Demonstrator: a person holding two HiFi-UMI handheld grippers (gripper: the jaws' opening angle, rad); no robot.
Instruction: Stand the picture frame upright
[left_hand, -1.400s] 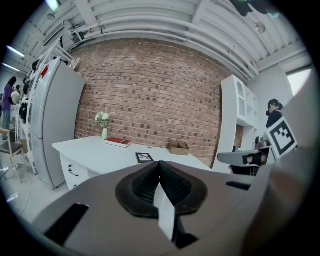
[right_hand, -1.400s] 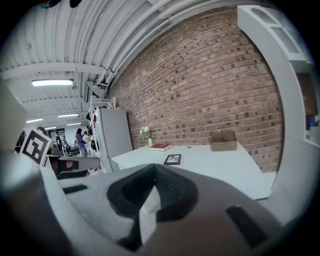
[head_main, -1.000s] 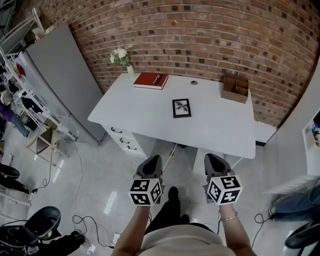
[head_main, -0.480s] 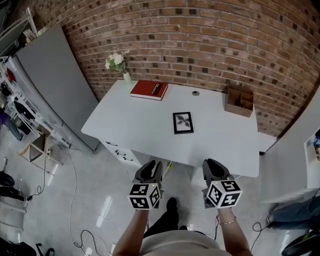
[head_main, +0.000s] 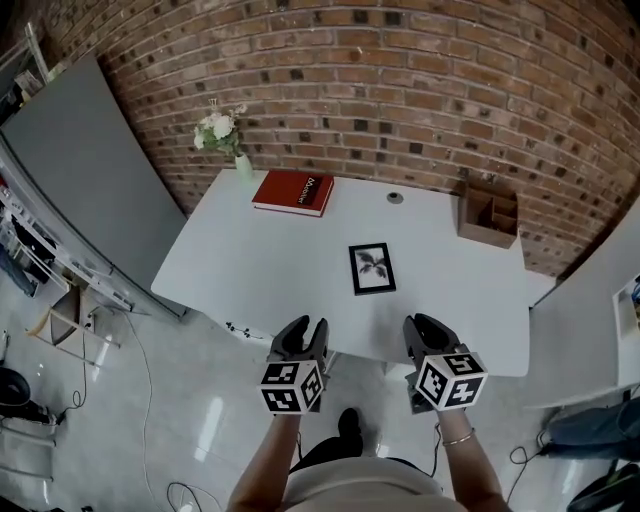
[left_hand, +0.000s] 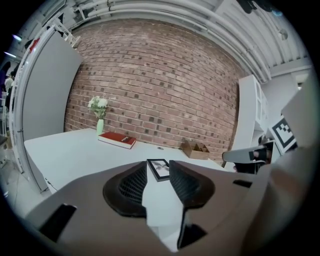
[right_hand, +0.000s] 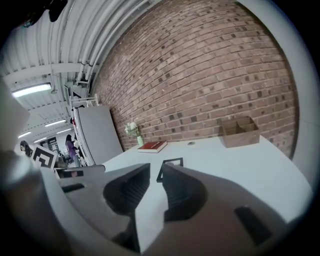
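A black picture frame (head_main: 372, 268) with a plant print lies flat near the middle of the white table (head_main: 250, 270). It also shows between the jaws in the left gripper view (left_hand: 158, 168) and in the right gripper view (right_hand: 171, 167). My left gripper (head_main: 304, 332) hovers at the table's near edge, its jaws opening with nothing between them. My right gripper (head_main: 426, 329) is beside it, just short of the same edge, jaws also opening and empty. Both sit well short of the frame.
A red book (head_main: 294, 191) and a vase of white flowers (head_main: 222, 135) sit at the table's back left. A brown wooden organiser (head_main: 488, 213) stands at the back right. A brick wall (head_main: 400, 90) runs behind, and a grey cabinet (head_main: 80, 180) stands on the left.
Both grippers have come forward from over the floor to the table's near edge. The jaws of both have parted from shut to open. The table now fills more of the view.
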